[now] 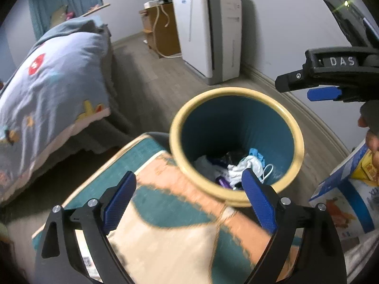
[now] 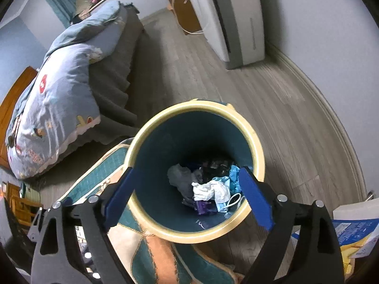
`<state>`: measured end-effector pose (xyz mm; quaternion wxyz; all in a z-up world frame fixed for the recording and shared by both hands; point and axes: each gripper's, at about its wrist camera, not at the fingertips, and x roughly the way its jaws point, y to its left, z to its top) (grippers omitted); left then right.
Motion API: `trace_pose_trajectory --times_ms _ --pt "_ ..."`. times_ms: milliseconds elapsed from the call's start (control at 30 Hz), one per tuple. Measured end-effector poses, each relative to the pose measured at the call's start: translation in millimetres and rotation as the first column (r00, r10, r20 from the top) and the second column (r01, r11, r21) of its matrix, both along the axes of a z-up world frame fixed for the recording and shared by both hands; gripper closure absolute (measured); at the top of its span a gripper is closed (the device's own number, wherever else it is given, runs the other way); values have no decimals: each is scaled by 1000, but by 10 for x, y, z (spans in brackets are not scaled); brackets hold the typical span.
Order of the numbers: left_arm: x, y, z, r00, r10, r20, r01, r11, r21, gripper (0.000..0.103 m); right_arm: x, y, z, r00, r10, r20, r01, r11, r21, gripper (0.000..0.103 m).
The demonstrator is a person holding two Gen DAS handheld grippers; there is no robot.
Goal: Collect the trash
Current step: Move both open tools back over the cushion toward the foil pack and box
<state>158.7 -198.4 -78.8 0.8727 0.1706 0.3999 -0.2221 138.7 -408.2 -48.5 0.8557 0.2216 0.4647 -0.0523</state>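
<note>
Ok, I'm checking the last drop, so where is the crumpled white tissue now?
The white tissue lies inside the bin, on top of the other trash, right of the rug.

Trash (image 2: 208,189) lies in the bin (image 2: 257,151) — rug (image 1: 165,224) beside it, bed (image 1: 47,90) beyond.

Both wrist cams look steeply down, close above the bin (image 1: 236,146) (image 2: 196,170). Shared: bin, rug (image 1: 165,213) (image 2: 151,255), bed (image 1: 54,75) (image 2: 61,90). Left cam sits further left.
</note>
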Motion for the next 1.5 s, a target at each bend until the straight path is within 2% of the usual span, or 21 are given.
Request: trace_pose_trajectory --times_ms 167,333,467,633,867,933,967,1067,1200,1333,1433,1500 --pt "-228 452 336 998 56 23 -56 998 11 13 -2 221 125 999 46 11 -46 999 -23 13" --pt "-518 1010 663 991 120 62 -123 991 49 11 -12 621 230 992 126 27 -125 991 -42 11" --pt "-725 1438 742 977 205 65 -209 976 59 11 -37 1103 316 972 232 30 -229 970 -76 9" --pt "-845 1952 774 945 326 39 -326 945 12 10 -121 1648 292 937 348 10 -345 933 -101 6" --pt "-975 2612 658 891 455 -10 -455 890 -16 10 -204 2415 -57 829 549 -102 -558 822 -111 6" --pt "-993 2747 630 880 474 -14 -474 880 -10 10 -226 2671 -197 779 611 -142 -626 769 -129 6" --pt "-996 2818 616 875 483 -14 -483 875 -6 10 -231 2747 -239 765 625 -157 -644 753 -138 6" --pt "-992 3041 579 858 513 -23 -513 858 -2 10 -256 3021 -346 703 691 -167 -711 687 -148 6" --pt "-989 3323 549 836 546 -57 -549 835 -47 10 -257 3411 -533 609 767 -201 -793 586 -165 6" --pt "-933 3490 470 824 561 -82 -566 823 -47 10 -286 3702 -677 519 825 -221 -854 495 -157 6" --pt "-842 3562 409 816 568 -104 -574 817 -48 10 -321 3889 -817 424 871 -247 -904 394 -163 6" --pt "-782 3613 388 810 574 -124 -584 809 -69 10 -332 3968 -924 376 884 -276 -925 342 -166 6"
